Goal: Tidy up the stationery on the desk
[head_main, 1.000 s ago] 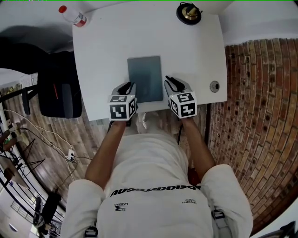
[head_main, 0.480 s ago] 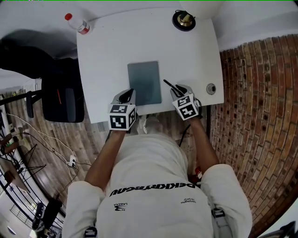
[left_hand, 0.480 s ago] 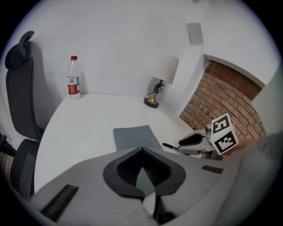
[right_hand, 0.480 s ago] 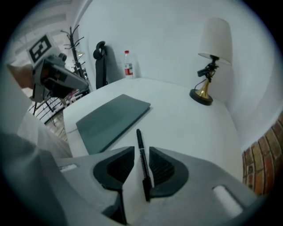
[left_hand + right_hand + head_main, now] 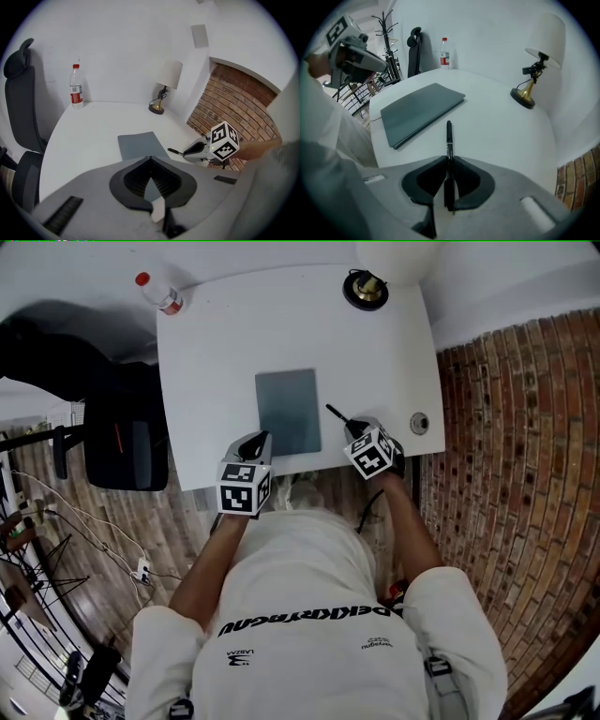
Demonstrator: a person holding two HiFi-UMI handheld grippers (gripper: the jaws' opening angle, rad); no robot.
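A black pen lies between the jaws of my right gripper. The jaws have just been closing and the pads now press on its barrel. The pen's tip pokes out toward the grey closed notebook in the middle of the white desk. My right gripper sits at the desk's near right edge. At the near edge, left of the notebook, my left gripper is raised, and its jaws are shut with nothing seen between them.
A brass table lamp stands at the far right of the desk and a water bottle at the far left corner. A small round object sits by the right edge. A black office chair stands left; a brick wall runs right.
The right gripper has rolled and closed on the pen, which now sticks out from its jaws. The left gripper has shut and drawn back from the notebook toward the desk's near edge.
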